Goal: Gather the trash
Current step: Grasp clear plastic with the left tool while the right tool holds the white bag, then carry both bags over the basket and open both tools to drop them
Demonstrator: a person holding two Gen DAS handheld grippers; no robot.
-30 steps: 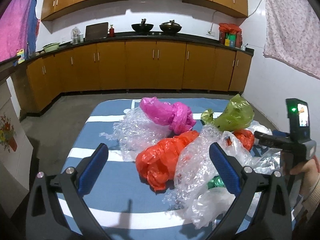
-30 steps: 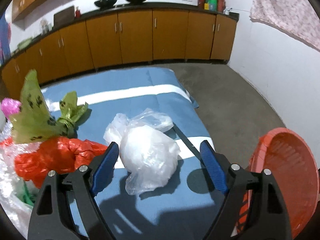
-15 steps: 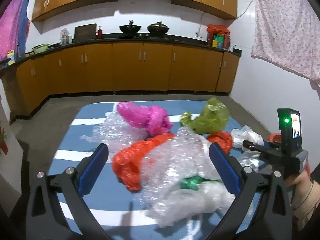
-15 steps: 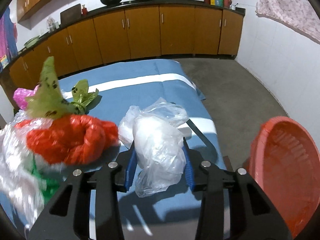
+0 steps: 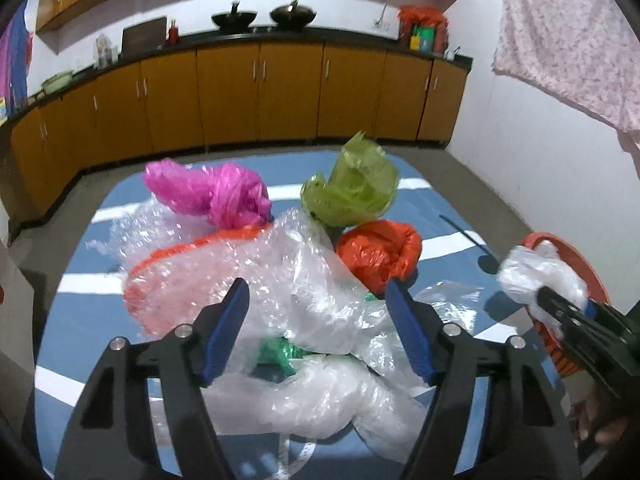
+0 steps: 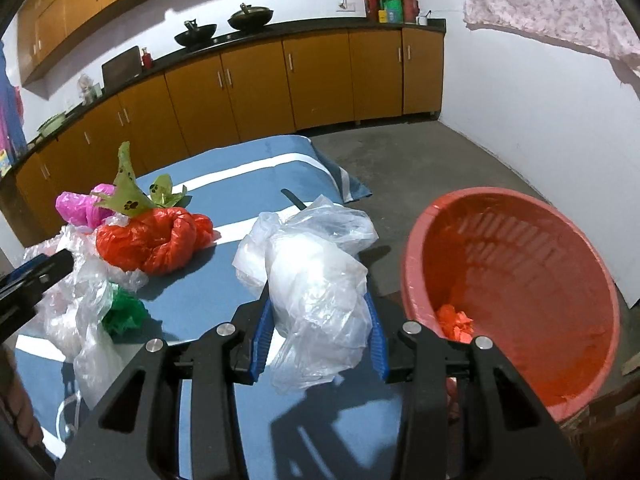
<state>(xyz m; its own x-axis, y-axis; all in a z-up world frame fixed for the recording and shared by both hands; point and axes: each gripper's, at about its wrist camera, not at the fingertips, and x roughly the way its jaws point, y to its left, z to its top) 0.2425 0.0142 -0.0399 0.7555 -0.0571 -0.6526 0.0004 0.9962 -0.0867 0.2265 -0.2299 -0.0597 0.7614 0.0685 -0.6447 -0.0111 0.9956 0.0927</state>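
Note:
A heap of clear bubble wrap (image 5: pixel 304 280) lies on the blue striped table (image 5: pixel 80 320), over an orange bag (image 5: pixel 160 264) and a dark green scrap (image 5: pixel 280 354). My left gripper (image 5: pixel 316 286) straddles this heap. Its jaws are closing, the plastic sits between them and the pads are not clamped. Behind lie a pink bag (image 5: pixel 208 192), a light green bag (image 5: pixel 352 188) and a second orange bag (image 5: pixel 380 252). My right gripper (image 6: pixel 318 308) is shut on a white clear plastic bag (image 6: pixel 316 280), held off the table beside the red basket (image 6: pixel 416 248).
The red basket (image 5: pixel 576 256) stands off the table's right edge with an orange scrap (image 6: pixel 456 320) inside. Grey floor lies beyond the table, with orange cabinets (image 5: pixel 260 96) along the far wall. A patterned cloth (image 5: pixel 568 40) hangs on the right wall.
My left gripper advanced over the clear heap and its jaws narrowed. My right gripper shut on the white bag, lifted it and carried it right, close to the basket.

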